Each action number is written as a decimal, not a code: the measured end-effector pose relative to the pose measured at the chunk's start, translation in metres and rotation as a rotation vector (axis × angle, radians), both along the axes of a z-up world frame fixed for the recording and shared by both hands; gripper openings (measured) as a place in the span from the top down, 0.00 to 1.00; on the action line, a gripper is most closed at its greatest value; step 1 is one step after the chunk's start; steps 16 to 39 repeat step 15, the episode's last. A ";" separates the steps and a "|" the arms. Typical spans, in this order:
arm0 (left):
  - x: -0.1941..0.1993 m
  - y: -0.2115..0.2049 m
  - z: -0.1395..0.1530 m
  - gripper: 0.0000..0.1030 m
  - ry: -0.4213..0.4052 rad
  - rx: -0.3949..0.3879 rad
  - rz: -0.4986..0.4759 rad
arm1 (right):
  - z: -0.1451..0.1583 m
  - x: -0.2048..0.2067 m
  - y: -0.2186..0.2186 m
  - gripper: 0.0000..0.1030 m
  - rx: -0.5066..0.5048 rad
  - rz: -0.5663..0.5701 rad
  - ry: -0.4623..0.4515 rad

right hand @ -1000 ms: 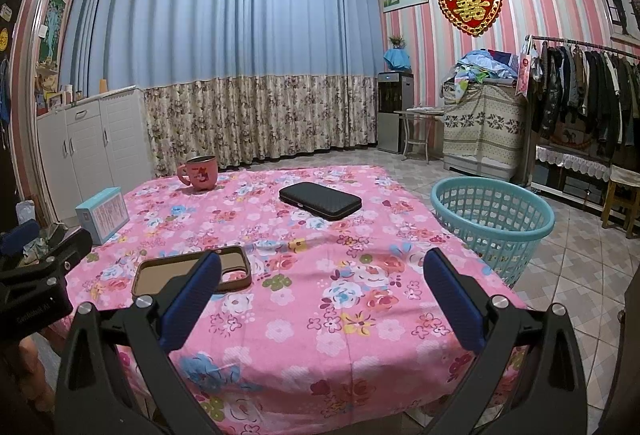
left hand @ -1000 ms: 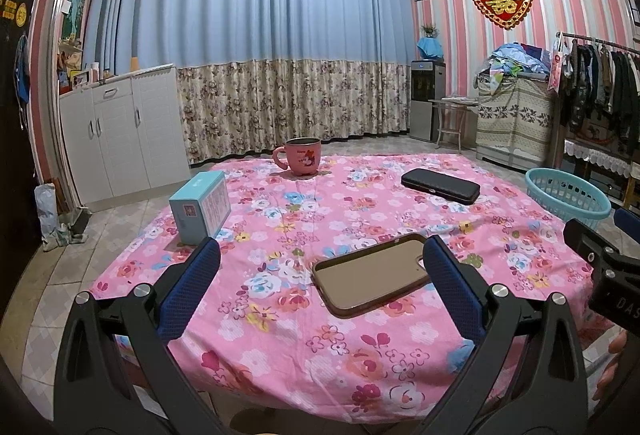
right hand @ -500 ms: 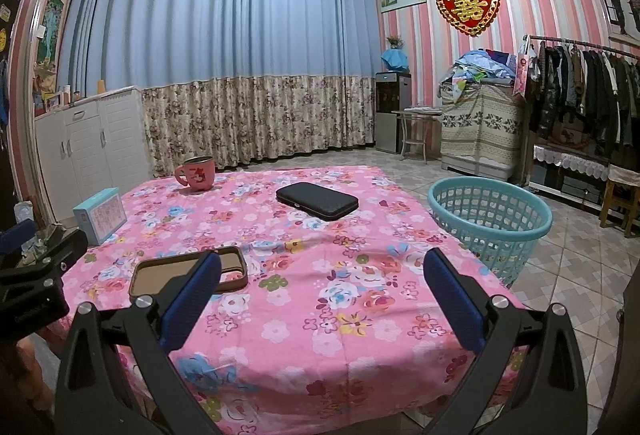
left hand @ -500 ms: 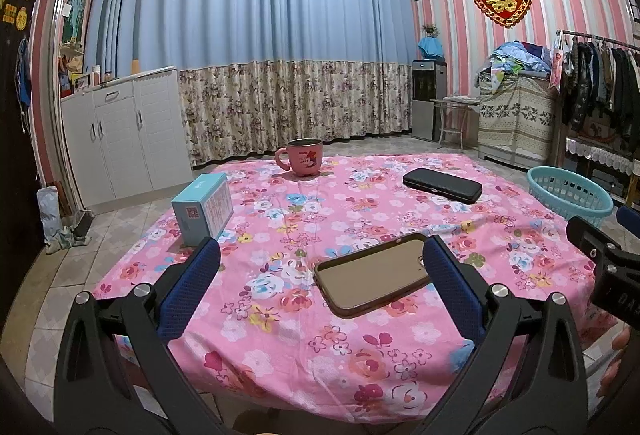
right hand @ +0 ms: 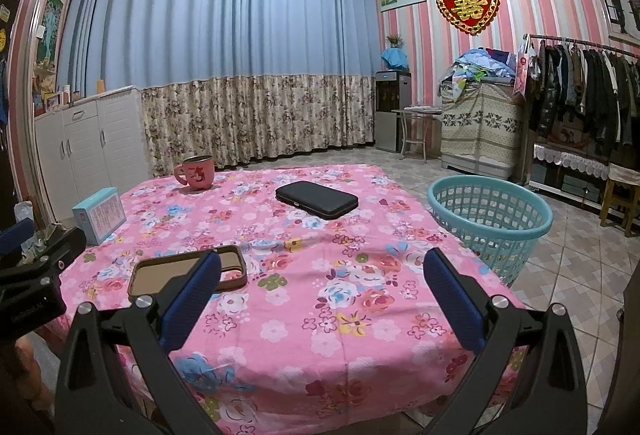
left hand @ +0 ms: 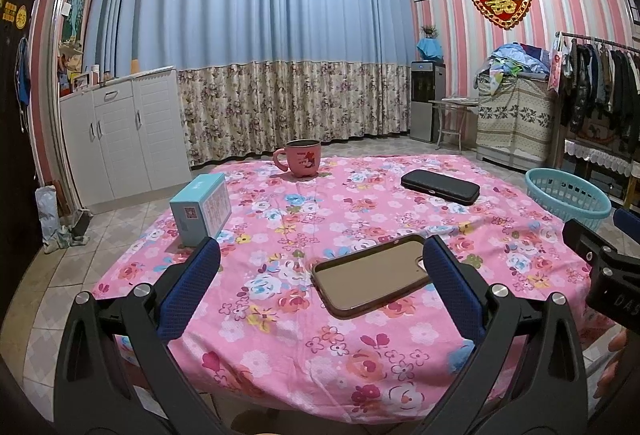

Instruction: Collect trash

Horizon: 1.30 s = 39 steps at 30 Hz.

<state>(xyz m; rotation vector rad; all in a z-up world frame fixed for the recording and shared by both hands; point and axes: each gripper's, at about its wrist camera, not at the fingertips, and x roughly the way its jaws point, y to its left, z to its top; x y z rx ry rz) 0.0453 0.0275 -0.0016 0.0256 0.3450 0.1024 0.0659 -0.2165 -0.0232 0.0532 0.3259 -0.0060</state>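
A table with a pink flowered cloth (left hand: 304, 319) (right hand: 304, 319) carries a light blue box (left hand: 201, 208) (right hand: 100, 214), a pink mug (left hand: 301, 163) (right hand: 197, 172), a black case (left hand: 440, 186) (right hand: 317, 199) and a brown phone case (left hand: 370, 274) (right hand: 160, 275). A teal mesh basket (left hand: 568, 197) (right hand: 490, 213) stands on the floor at the table's right. My left gripper (left hand: 320, 279) is open and empty above the near table edge. My right gripper (right hand: 320, 279) is open and empty above the near right part.
White cabinets (left hand: 120, 139) stand at the left wall. Blue curtains (left hand: 256, 67) hang behind. A covered chest with piled clothes (right hand: 480, 127), a clothes rack (right hand: 580, 91) and a stool (right hand: 620, 195) line the right side. The floor is tiled.
Both views have drifted slightly back from the table. Both grippers stay open and empty.
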 end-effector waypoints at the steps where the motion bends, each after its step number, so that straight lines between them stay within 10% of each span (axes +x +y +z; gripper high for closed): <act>1: -0.001 -0.001 0.000 0.05 0.000 0.001 0.000 | 0.000 -0.001 0.001 0.04 0.001 0.000 0.000; 39: 0.001 0.000 -0.003 0.05 0.004 -0.007 -0.008 | -0.003 0.001 0.003 0.04 0.000 0.005 0.000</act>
